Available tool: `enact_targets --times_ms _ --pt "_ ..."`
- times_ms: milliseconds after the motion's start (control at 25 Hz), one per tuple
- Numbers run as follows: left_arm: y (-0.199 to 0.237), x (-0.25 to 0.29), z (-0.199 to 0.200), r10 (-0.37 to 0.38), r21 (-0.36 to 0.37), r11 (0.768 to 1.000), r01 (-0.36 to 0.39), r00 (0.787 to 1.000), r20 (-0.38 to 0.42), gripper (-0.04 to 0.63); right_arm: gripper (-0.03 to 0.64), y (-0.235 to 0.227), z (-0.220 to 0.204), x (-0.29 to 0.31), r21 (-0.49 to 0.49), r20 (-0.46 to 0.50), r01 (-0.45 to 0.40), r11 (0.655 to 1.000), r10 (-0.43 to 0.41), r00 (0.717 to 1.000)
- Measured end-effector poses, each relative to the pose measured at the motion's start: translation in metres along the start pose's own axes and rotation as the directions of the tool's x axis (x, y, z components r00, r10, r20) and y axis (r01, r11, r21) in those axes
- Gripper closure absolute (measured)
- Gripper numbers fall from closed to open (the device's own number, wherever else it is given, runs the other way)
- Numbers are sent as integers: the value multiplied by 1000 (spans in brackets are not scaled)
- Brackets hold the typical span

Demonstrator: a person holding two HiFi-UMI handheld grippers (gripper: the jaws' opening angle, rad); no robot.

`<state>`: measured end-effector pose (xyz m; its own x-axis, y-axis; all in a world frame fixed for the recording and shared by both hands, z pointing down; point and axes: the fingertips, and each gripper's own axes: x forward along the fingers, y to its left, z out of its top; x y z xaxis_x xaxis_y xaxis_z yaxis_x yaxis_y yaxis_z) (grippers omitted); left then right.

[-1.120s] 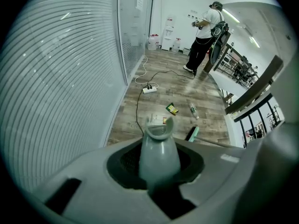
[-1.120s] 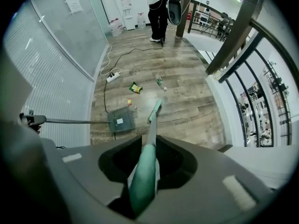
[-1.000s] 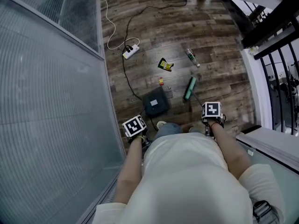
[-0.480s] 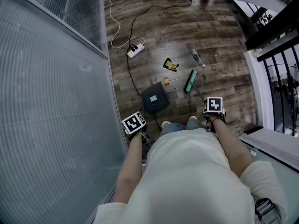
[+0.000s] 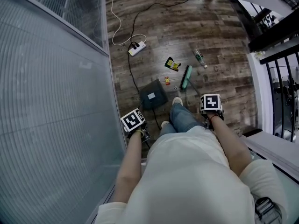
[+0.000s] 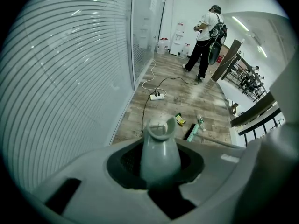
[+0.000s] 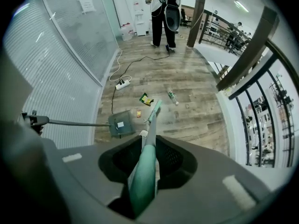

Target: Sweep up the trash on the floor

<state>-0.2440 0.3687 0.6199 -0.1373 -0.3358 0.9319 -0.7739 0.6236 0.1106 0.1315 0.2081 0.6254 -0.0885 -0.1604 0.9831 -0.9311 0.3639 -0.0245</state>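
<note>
My left gripper (image 5: 140,132) is shut on the grey handle (image 6: 159,152) of the dark dustpan (image 5: 153,95), which rests on the wooden floor. My right gripper (image 5: 209,117) is shut on the green broom handle (image 7: 144,174). The broom head (image 5: 186,77) touches the floor just right of the dustpan. A yellow-green wrapper (image 5: 172,64) lies beyond them. A small red-yellow scrap (image 5: 167,80) lies between dustpan and broom head. A plastic bottle (image 5: 200,58) lies further right. The dustpan (image 7: 121,123) and wrapper (image 7: 145,98) also show in the right gripper view.
A ribbed glass wall (image 5: 56,101) runs along the left. A white power strip (image 5: 137,48) and its cables lie beyond the dustpan. A black railing (image 5: 280,50) and ledge bound the right. My shoe (image 5: 177,101) is beside the dustpan. A person (image 6: 205,41) stands far ahead.
I have stepped forward; one leg and shoe now reach out beside the dustpan. The broom head has moved closer to the wrapper and the dustpan closer to the small scrap.
</note>
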Motion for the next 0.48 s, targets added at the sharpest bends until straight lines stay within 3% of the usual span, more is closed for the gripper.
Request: enact_targets --times_ms 240,480 --pt "-12 13 26 7 -30 1000 -7 1000 1 505 515 3 37 11 -124 -21 16 992 -18 1000" --pt "-30 26 45 19 -46 999 -19 1000 -6 505 515 1 70 13 -279 -8 37 960 -41 999"
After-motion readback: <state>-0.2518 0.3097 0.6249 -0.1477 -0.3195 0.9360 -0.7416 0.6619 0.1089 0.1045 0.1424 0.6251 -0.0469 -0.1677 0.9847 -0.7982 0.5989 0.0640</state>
